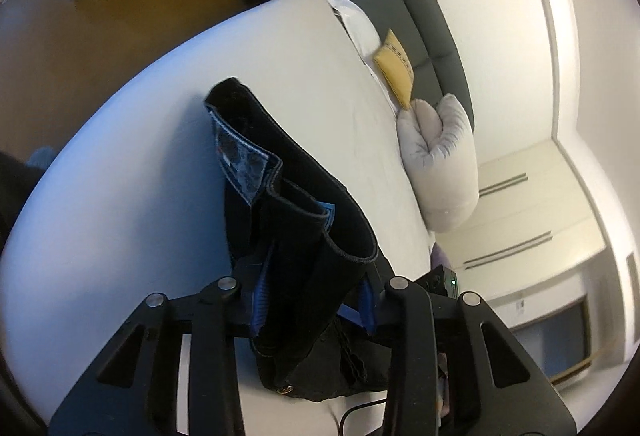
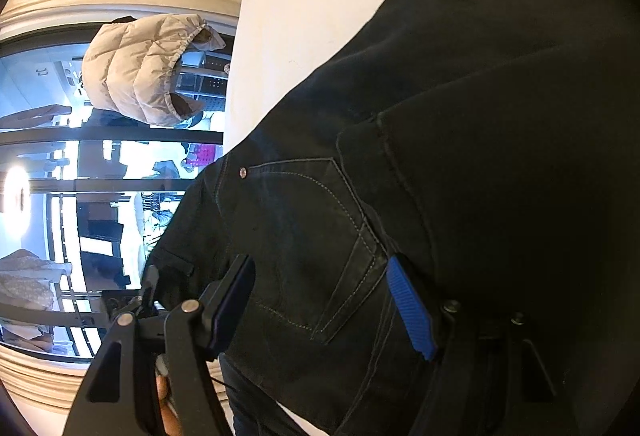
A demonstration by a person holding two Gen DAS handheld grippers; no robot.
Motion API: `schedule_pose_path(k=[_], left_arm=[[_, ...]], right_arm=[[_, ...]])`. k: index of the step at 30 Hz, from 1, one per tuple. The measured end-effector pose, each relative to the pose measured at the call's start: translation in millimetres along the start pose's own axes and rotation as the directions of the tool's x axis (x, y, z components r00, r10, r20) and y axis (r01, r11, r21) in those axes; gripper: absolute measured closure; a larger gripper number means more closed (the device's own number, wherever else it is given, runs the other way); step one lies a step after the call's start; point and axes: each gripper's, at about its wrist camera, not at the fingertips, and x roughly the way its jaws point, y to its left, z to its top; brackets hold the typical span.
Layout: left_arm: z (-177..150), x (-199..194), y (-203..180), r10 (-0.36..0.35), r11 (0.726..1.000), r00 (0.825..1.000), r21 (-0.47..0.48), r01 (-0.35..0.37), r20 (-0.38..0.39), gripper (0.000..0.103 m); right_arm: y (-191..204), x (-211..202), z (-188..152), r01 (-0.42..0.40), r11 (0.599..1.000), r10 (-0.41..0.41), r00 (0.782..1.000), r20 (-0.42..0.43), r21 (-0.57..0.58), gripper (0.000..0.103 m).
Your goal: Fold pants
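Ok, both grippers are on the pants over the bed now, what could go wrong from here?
The left gripper pinches a bunched hem of the pants; layers could slip out unevenly. The right gripper stands wide around the back pocket area, so that side may drop. Loose cloth may land wrinkled on the bed.

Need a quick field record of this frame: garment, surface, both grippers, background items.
garment: black pants, hem ends bunched and lifted
surface: white bed
left gripper: shut on the pants' leg ends
right gripper: jaws set wide around the seat by the back pocket; clamping unclear
background: yellow cushion, grey pillow, beige puffer jacket hanging
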Motion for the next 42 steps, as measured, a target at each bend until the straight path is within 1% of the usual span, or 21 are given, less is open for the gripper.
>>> schedule_pose_path(k=[5, 7, 10, 11, 13, 14, 17, 18, 19, 21, 25, 26, 27, 28, 29, 30, 31, 32, 34, 37, 42], left_arm=[[-1, 21, -39, 0.018, 0.995, 1.000, 0.101, -0.017, -0.013, 0.076], [-5, 27, -57, 0.015, 0.989, 1.000, 0.147, -0.011, -0.021, 0.079], [-15, 41, -97, 0.010, 0.966, 0.999, 0.259, 0.001, -0.038, 0.079], [-23, 48, -114, 0.008, 0.951, 0.999, 0.309, 0.008, -0.051, 0.079], [-39, 63, -139, 0.008, 0.926, 0.996, 0.377, 0.024, -0.084, 0.080], [-47, 70, -148, 0.013, 0.914, 0.995, 0.404, 0.029, -0.100, 0.080], [-80, 95, -178, 0.033, 0.866, 0.987, 0.497, 0.052, -0.159, 0.080], [-92, 103, -188, 0.043, 0.846, 0.983, 0.529, 0.060, -0.179, 0.080], [-102, 110, -196, 0.051, 0.827, 0.980, 0.558, 0.067, -0.193, 0.080], [-122, 123, -206, 0.064, 0.799, 0.972, 0.595, 0.086, -0.227, 0.080], [-157, 151, -222, 0.111, 0.749, 0.958, 0.656, 0.095, -0.266, 0.081], [-165, 155, -223, 0.120, 0.741, 0.953, 0.664, 0.099, -0.276, 0.081], [-173, 162, -224, 0.131, 0.732, 0.949, 0.673, 0.103, -0.287, 0.081], [-180, 168, -225, 0.140, 0.723, 0.945, 0.683, 0.105, -0.294, 0.081], [-188, 174, -227, 0.150, 0.715, 0.941, 0.691, 0.110, -0.304, 0.081], [-192, 181, -231, 0.154, 0.710, 0.938, 0.695, 0.113, -0.310, 0.081], [-194, 189, -235, 0.157, 0.705, 0.936, 0.699, 0.117, -0.315, 0.081], [-199, 192, -238, 0.159, 0.700, 0.934, 0.704, 0.121, -0.319, 0.081], [-205, 200, -243, 0.158, 0.696, 0.932, 0.706, 0.130, -0.327, 0.081], [-215, 218, -254, 0.155, 0.692, 0.925, 0.706, 0.150, -0.348, 0.081], [-235, 251, -268, 0.147, 0.676, 0.905, 0.708, 0.203, -0.400, 0.081]], right_arm=[[5, -4, -5, 0.008, 0.999, -0.007, 0.999, 0.033, -0.038, 0.030], [6, -16, -5, -0.013, 1.000, 0.015, 0.998, 0.058, -0.024, 0.030], [3, -50, -5, -0.104, 0.994, 0.105, 0.984, 0.142, -0.012, 0.029], [1, -62, -4, -0.148, 0.989, 0.147, 0.976, 0.160, -0.006, 0.028], [3, -79, -2, -0.203, 0.979, 0.205, 0.965, 0.162, -0.026, 0.027], [9, -86, -2, -0.215, 0.975, 0.220, 0.964, 0.151, -0.054, 0.025], [23, -100, -4, -0.218, 0.968, 0.233, 0.965, 0.117, -0.127, 0.017], [25, -102, -5, -0.220, 0.966, 0.235, 0.966, 0.111, -0.139, 0.016], [26, -105, -5, -0.216, 0.964, 0.233, 0.967, 0.105, -0.153, 0.016], [24, -109, -3, -0.197, 0.967, 0.217, 0.970, 0.111, -0.164, 0.015], [11, -110, -2, -0.185, 0.976, 0.197, 0.975, 0.106, -0.113, 0.013], [12, -107, -5, -0.164, 0.979, 0.176, 0.979, 0.099, -0.119, 0.013], [13, -101, -6, -0.122, 0.984, 0.134, 0.987, 0.091, -0.128, 0.014], [11, -96, -7, -0.069, 0.989, 0.080, 0.994, 0.080, -0.133, 0.018], [9, -89, -8, -0.017, 0.991, 0.026, 0.998, 0.063, -0.135, 0.033], [5, -87, -9, 0.000, 0.990, 0.008, 0.998, 0.055, -0.140, 0.042], [3, -82, -10, 0.032, 0.987, -0.025, 0.999, 0.046, -0.157, 0.065], [0, -83, -12, 0.066, 0.984, -0.057, 0.997, 0.055, -0.166, 0.077], [-5, -87, -14, 0.071, 0.984, -0.059, 0.995, 0.076, -0.166, 0.082], [-6, -101, -16, 0.082, 0.978, -0.062, 0.992, 0.112, -0.191, 0.084], [-16, -125, -12, 0.141, 0.973, -0.111, 0.980, 0.163, -0.184, 0.085]])
